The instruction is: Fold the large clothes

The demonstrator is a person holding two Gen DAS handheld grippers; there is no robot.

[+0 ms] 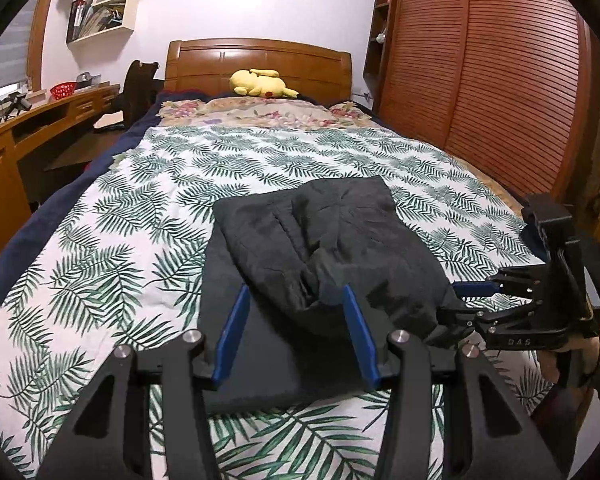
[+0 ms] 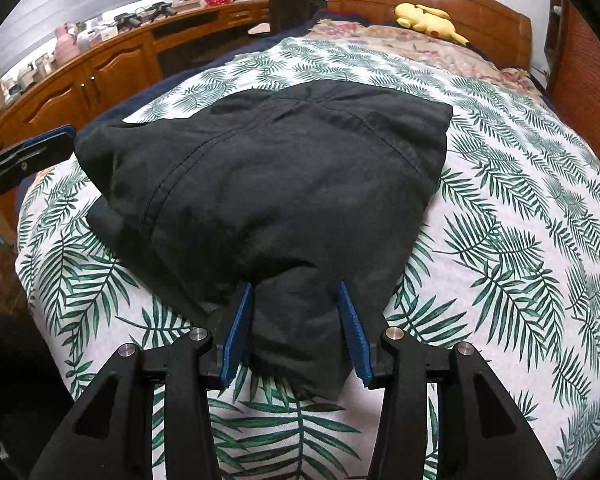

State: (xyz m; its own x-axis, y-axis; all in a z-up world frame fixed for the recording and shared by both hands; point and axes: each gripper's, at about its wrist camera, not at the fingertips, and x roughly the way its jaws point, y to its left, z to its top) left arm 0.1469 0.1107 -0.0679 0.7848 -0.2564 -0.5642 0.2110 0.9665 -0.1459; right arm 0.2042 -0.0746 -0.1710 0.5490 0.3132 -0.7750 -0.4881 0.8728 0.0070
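Observation:
A dark grey garment [image 1: 320,240] lies partly folded on the leaf-print bedspread [image 1: 120,240]; it fills the middle of the right wrist view [image 2: 268,184]. My left gripper [image 1: 296,296] is open, its blue fingers [image 1: 236,320] straddling the near folded edge, with cloth between them. My right gripper [image 2: 296,292] is open too, jaws either side of a bunched corner of the garment. The right gripper also shows at the right of the left wrist view [image 1: 460,302], at the garment's right corner. The left gripper's tip shows at the left of the right wrist view [image 2: 40,148].
A yellow plush toy [image 1: 262,84] lies at the wooden headboard [image 1: 260,64]. A wooden desk [image 1: 28,128] and dark chair [image 1: 138,88] stand left of the bed. A slatted wardrobe [image 1: 492,80] stands on the right. Bedspread lies bare around the garment.

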